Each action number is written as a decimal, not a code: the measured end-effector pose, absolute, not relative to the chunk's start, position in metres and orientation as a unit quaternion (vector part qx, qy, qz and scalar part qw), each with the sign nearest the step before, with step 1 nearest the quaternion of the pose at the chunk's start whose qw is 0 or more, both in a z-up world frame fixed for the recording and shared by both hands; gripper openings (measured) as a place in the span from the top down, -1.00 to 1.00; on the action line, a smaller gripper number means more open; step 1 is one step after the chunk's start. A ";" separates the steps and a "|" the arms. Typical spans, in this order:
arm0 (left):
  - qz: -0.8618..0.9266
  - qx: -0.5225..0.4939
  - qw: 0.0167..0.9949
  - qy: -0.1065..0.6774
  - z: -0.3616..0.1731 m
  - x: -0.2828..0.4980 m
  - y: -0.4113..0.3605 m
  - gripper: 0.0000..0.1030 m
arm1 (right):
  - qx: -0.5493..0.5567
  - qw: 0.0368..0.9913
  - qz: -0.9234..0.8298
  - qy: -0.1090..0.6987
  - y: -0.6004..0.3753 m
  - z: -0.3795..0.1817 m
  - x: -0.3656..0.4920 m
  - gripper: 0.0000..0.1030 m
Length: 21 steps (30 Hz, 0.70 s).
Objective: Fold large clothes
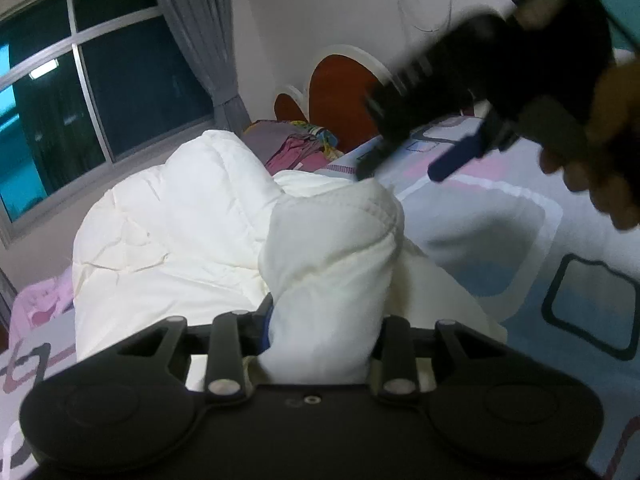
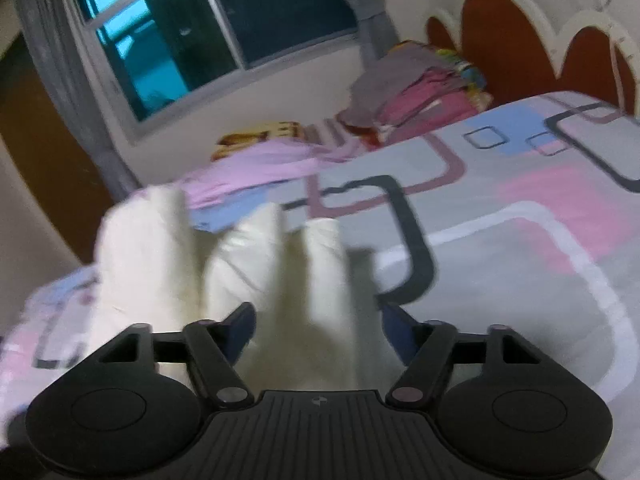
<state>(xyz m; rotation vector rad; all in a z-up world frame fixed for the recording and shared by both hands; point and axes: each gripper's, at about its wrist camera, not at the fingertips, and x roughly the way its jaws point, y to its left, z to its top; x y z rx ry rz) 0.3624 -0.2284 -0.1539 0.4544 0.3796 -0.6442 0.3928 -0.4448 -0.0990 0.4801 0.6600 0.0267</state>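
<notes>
The white padded garment (image 1: 208,240) lies heaped on the patterned bedsheet (image 1: 500,216), window side. The left gripper (image 1: 324,336) pinches a thick fold; the right gripper (image 2: 316,324) gapes wide, pressing nothing. That bulky fold could slip free, collapsing the fold.

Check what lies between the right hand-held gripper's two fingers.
Folds of the white quilt lie between the spread fingers of the right hand-held gripper, seen in the right wrist view.

My left gripper (image 1: 320,320) is matte black plastic with two round discs and silver rivets on its linkage bars. My right gripper (image 2: 318,320) has a ribbed black deck and dark blue fingers (image 2: 242,328).
</notes>
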 end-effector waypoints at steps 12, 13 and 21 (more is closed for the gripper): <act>-0.345 0.237 0.891 0.174 -0.147 0.357 -0.208 0.20 | 0.203 0.897 0.082 0.384 -0.385 -0.115 0.431 0.15; -0.352 0.226 0.890 0.181 -0.143 0.356 -0.200 0.12 | 0.187 0.901 0.078 0.382 -0.383 -0.116 0.429 0.27; -0.326 0.086 0.913 0.232 -0.104 0.369 -0.121 -0.45 | 0.123 0.913 0.045 0.387 -0.389 -0.141 0.427 0.53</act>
